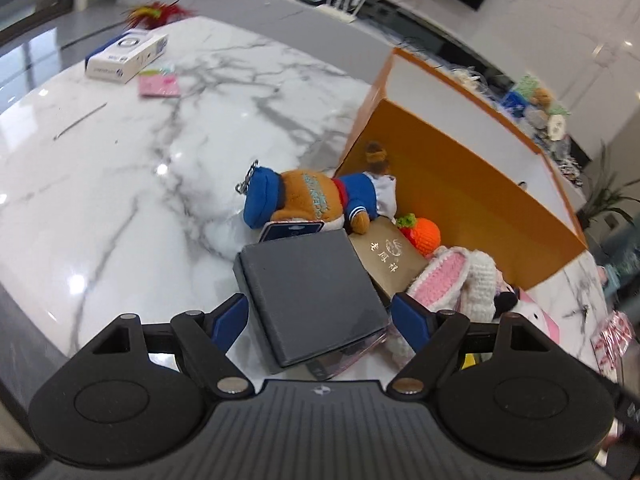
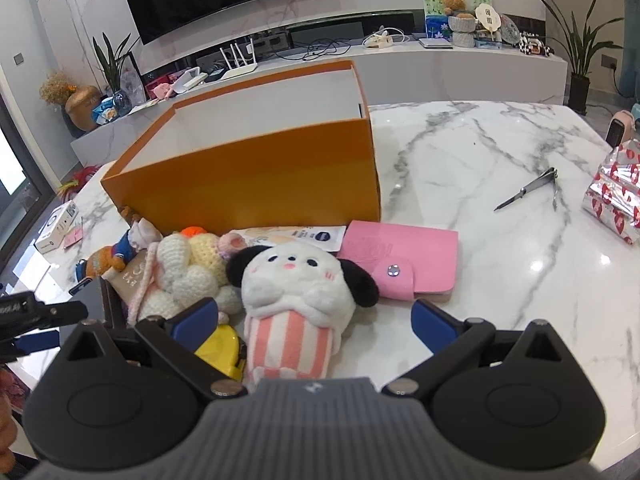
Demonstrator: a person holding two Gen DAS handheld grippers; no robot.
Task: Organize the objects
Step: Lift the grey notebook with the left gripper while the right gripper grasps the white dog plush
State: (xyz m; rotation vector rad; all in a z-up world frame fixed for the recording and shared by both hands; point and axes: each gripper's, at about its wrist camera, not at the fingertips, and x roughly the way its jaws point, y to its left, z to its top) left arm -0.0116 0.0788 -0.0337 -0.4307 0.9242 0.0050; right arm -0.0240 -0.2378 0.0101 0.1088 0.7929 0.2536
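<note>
In the left wrist view a dark grey flat box (image 1: pixel 312 292) lies at the near end of a toy pile, and my left gripper (image 1: pixel 320 320) is shut on it, with a blue pad against each side. Beyond it lie a bear plush in a blue hat (image 1: pixel 312 200), a gold box (image 1: pixel 392 256) and a crochet bunny (image 1: pixel 460 276). My right gripper (image 2: pixel 314 320) stands wide open over a black-eared white plush in a pink striped cup (image 2: pixel 296 292), not touching it. The open orange box (image 2: pixel 248 184) stands upright behind the pile.
A pink snap wallet (image 2: pixel 404 256) lies right of the plush, and a yellow tape measure (image 2: pixel 224 344) sits under my right gripper's left finger. Nail clippers (image 2: pixel 532 190) and a foil parcel (image 2: pixel 616 196) are far right. A white carton (image 1: pixel 126 56) and pink notes (image 1: pixel 158 84) lie far left.
</note>
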